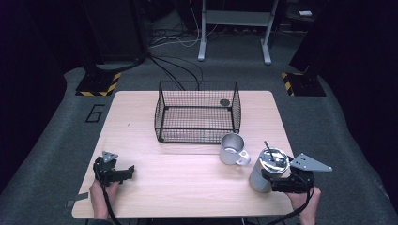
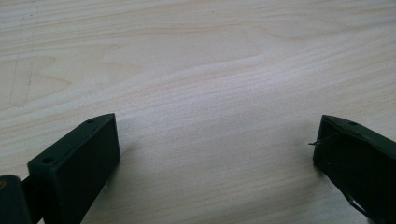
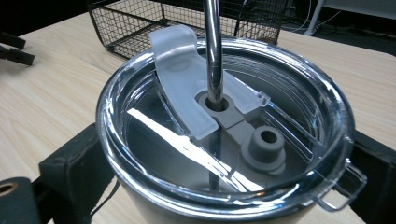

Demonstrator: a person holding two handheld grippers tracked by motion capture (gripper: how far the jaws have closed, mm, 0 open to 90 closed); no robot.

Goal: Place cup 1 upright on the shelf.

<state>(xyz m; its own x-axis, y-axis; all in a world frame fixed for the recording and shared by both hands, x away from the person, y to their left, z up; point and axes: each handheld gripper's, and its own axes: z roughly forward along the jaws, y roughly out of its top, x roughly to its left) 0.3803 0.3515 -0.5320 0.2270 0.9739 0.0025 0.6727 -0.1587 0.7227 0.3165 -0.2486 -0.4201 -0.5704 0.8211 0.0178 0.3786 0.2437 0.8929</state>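
— Why's my right gripper (image 1: 277, 179) so low on the tumbler (image 1: 268, 169)?

— I've got its jaws pinching the steel body just under the lid (image 3: 224, 121), so it stands upright at the table's (image 1: 187, 183) near right corner, beside the mug (image 1: 233, 149) and in front of the basket (image 1: 197, 111).

— And the left gripper (image 1: 123, 172)?

— Spread wide, holding nothing, low over bare wood. The tumbler's clear lid carries a metal straw (image 3: 213, 51) through its centre.

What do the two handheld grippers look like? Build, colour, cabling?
Both are matte black. The left gripper has blocky rectangular jaws, a small grey three-cornered plate on top and a black cable trailing back. The right gripper carries a larger grey plate with holes, also black-cabled.
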